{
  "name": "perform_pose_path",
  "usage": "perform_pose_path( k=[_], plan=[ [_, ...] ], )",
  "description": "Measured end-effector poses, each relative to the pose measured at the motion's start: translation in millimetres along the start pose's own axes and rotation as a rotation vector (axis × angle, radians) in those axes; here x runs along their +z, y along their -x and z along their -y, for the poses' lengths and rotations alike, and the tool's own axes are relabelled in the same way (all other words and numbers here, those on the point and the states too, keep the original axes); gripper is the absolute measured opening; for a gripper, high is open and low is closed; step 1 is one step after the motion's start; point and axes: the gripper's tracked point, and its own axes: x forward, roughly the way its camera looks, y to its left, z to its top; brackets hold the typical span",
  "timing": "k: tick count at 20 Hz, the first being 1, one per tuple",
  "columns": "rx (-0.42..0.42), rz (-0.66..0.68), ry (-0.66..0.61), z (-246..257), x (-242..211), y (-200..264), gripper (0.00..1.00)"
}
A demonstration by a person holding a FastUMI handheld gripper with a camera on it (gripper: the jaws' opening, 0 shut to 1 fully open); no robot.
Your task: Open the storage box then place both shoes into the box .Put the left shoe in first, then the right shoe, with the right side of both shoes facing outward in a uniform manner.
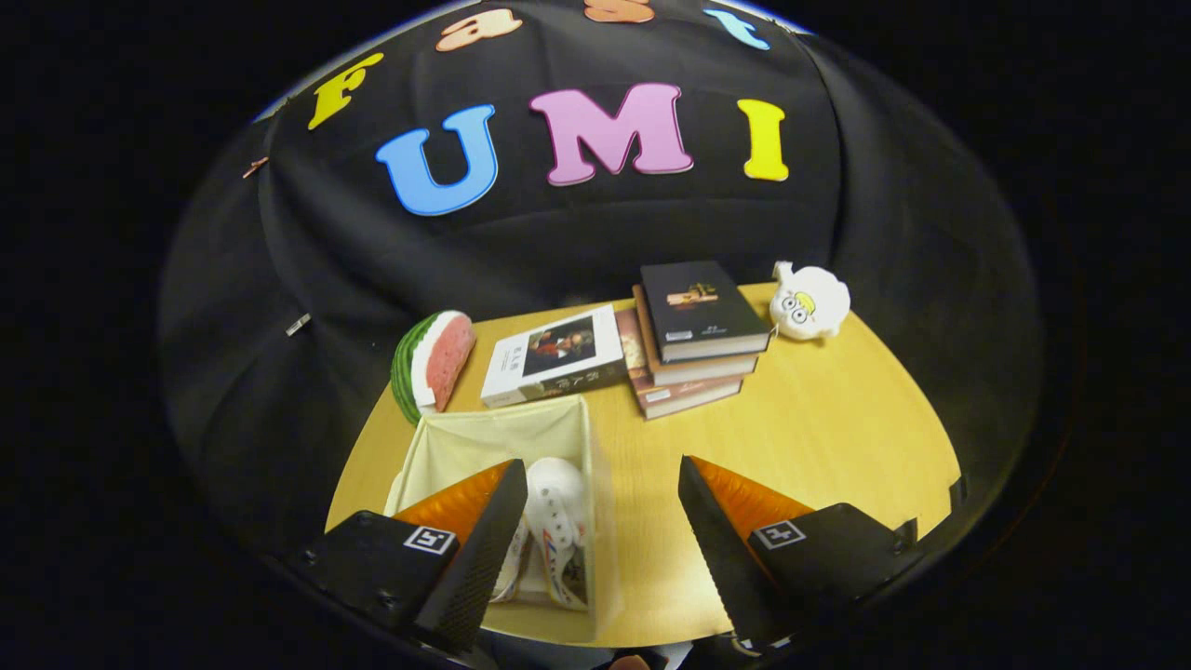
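A cream fabric storage box (521,430) stands open on the wooden table, just ahead of my left finger. Inside it lie white shoes (556,521) with coloured markings, toes pointing away from me; my left finger covers part of them, so I cannot tell how they sit side by side. My gripper (603,507) hangs above the table with its fingers wide apart and nothing between them. The left finger overlaps the box, and the right finger is over bare table to the box's right.
Beyond the box lie a white-covered book (554,358), a stack of three books (693,335), a watermelon-slice toy (433,363) to the left, and a white plush toy (809,302) at the back right. The round table (837,428) ends close behind them at the booth wall.
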Motion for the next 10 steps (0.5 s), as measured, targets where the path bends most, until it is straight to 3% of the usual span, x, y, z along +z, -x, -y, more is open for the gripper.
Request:
perform_pose_path(
  k=[10],
  plan=[
    [-0.059,0.398,0.084,124.4,127.1,68.9,0.99]
  ],
)
